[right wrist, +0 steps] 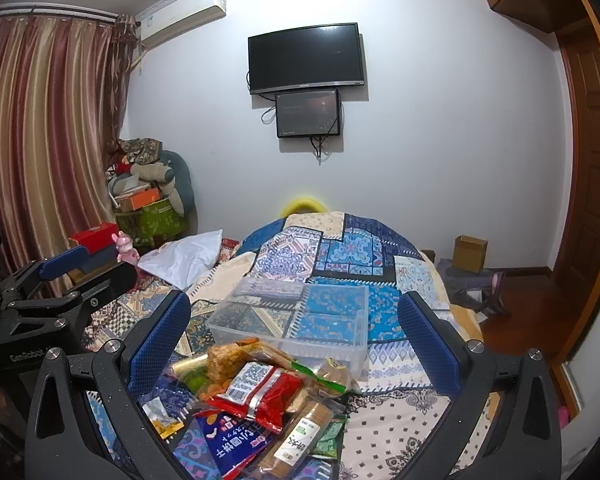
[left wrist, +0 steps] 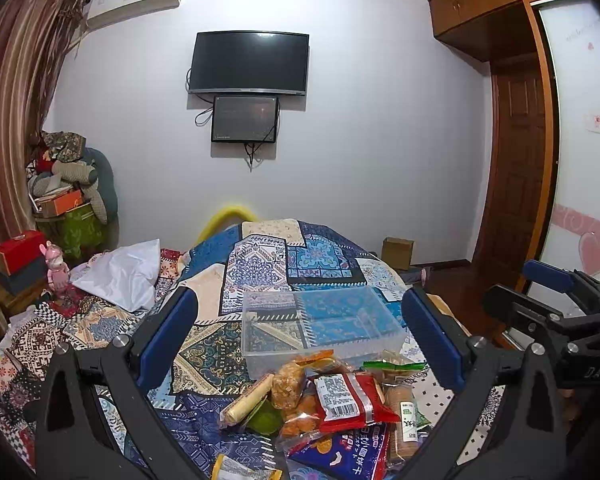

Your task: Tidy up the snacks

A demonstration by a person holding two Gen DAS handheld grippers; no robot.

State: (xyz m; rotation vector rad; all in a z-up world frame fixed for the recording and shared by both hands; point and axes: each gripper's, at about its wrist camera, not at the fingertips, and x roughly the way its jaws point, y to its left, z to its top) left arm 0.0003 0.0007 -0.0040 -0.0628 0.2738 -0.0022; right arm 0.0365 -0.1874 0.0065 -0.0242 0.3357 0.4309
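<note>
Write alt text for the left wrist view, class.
An open left tool hovers over a pile of snack packets on a patchwork-covered bed, just before an empty clear plastic bin. The right tool shows at the right edge.

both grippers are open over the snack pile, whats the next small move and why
Probably lower the right gripper onto the red packet: it lies on top of the pile, nothing covers it, and the clear plastic box just behind sits empty, so it looks like the easiest first pick.

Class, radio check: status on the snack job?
Left hand-held gripper and right hand-held gripper open, empty. Clear bin empty; snack pile untouched before it. Nothing blocking.
</note>
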